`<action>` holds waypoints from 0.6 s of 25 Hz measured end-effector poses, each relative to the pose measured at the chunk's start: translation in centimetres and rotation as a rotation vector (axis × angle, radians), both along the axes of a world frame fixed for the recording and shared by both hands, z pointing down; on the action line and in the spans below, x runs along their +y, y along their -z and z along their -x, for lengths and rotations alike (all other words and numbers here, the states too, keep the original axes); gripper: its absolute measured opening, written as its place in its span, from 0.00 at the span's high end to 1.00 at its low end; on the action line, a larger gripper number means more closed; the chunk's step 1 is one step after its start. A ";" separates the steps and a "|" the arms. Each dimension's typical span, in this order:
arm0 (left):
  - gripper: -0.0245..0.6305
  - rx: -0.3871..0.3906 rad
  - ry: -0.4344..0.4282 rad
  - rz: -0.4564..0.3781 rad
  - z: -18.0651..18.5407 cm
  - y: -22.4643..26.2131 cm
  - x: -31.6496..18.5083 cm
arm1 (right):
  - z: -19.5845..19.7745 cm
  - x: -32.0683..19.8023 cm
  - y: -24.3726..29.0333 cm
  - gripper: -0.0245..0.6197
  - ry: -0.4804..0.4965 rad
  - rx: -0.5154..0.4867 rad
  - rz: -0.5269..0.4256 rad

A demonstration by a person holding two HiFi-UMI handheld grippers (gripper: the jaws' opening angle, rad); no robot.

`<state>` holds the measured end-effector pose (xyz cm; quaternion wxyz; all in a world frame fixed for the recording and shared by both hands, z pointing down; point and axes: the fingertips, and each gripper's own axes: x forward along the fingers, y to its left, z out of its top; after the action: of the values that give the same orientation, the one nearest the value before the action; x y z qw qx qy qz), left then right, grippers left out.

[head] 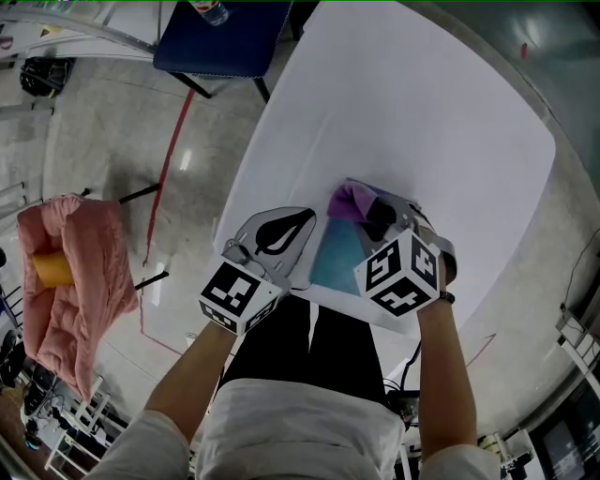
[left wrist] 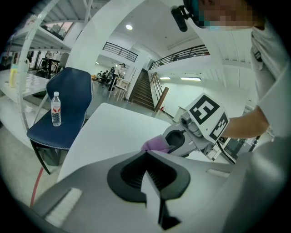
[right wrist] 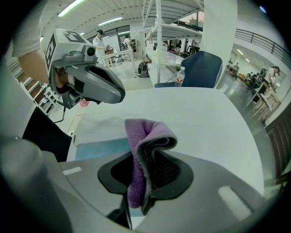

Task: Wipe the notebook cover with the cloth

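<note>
At the lower centre of the head view, the notebook (head: 336, 255) is shown lying flat with its teal cover up, near the lower edge of the white table (head: 422, 112). The right gripper (head: 373, 214) is held over the upper end of the notebook, with the purple cloth (head: 349, 199) bunched at its tip; contact between cloth and cover cannot be confirmed. The left gripper (head: 305, 221) is positioned just beside the left edge of the notebook, with its jaw tips meeting. A blue chair (head: 225, 37) carrying a water bottle (head: 214, 11) is seen at the top of the frame, and a pink blanket (head: 75, 272) at the left edge. In the left gripper view, the jaws are seen pressed together with nothing between them; the purple cloth and the right gripper appear just beyond them at centre frame, above the table surface. In the right gripper view, the jaws are shown clamped on a folded section of the cloth, which protrudes upward from between them. The teal cover is visible at the lower left behind the jaws, and the left gripper is seen at the upper left.
</note>
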<state>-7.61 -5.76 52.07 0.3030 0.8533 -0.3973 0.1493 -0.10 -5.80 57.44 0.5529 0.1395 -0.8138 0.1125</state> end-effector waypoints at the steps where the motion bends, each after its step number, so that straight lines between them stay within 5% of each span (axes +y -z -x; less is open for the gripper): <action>1: 0.96 -0.004 -0.001 -0.004 0.0 0.0 0.1 | 0.0 0.2 0.0 0.79 0.000 -0.001 0.001; 15: 0.96 -0.003 0.001 -0.012 0.2 0.3 1.7 | 0.4 2.1 0.0 0.80 -0.020 -0.009 0.015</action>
<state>-7.82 -4.04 51.76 0.2972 0.8546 -0.3992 0.1479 -0.46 -3.68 57.39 0.5490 0.1428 -0.8140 0.1248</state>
